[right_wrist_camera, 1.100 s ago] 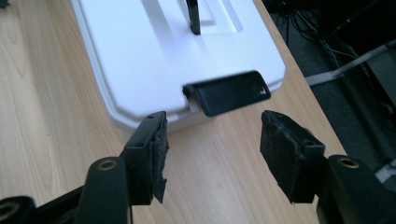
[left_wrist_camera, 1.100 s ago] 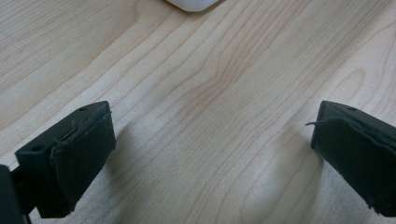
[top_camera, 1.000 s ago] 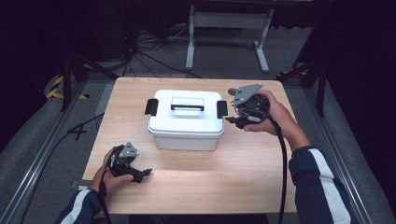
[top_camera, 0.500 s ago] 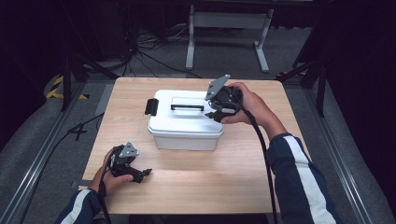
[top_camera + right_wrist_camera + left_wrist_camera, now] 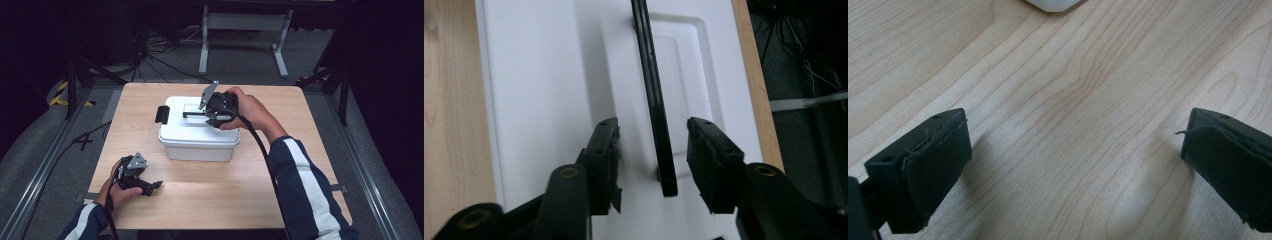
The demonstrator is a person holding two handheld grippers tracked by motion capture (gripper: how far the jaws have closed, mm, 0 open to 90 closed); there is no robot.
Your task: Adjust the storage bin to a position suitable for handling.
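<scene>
Box (image 5: 197,134) mid-table (image 5: 310,165); right hand-held gripper (image 5: 653,150) over its lid, jaws parted astride black handle (image 5: 655,100). Left hand-held gripper (image 5: 1073,165) released, near box's front-left corner.

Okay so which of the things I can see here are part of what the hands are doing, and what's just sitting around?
In use:
- white lidded box
- its black handle, between the open jaws
- right gripper

Just around:
- left gripper, open, low over the table
- metal stand on the floor
- floor cables
</scene>
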